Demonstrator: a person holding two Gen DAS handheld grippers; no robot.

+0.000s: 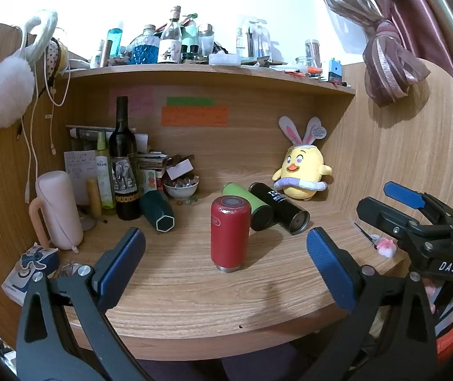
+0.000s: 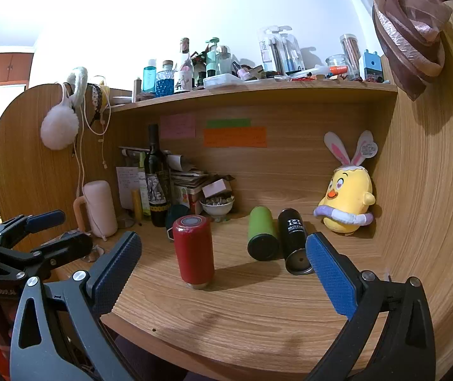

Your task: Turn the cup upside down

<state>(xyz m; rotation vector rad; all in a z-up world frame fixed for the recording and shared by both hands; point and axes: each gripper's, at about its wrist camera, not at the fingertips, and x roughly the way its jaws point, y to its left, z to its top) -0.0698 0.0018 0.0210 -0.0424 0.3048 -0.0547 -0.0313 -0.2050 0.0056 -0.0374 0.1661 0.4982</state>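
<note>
A red cup (image 1: 230,235) stands on the wooden desk (image 1: 194,301) with its base up and a metal rim at the bottom. It also shows in the right wrist view (image 2: 194,249). My left gripper (image 1: 226,263) is open and empty, its blue pads wide apart just in front of the cup. My right gripper (image 2: 223,266) is open and empty, also short of the cup. The right gripper shows at the right edge of the left wrist view (image 1: 394,209). The left gripper shows at the left edge of the right wrist view (image 2: 55,230).
A green cup (image 1: 249,204) and a black cup (image 1: 280,208) lie on their sides behind the red cup. A dark green cup (image 1: 158,211) lies at the left by a wine bottle (image 1: 124,165). A yellow plush chick (image 1: 304,171) sits at the back right.
</note>
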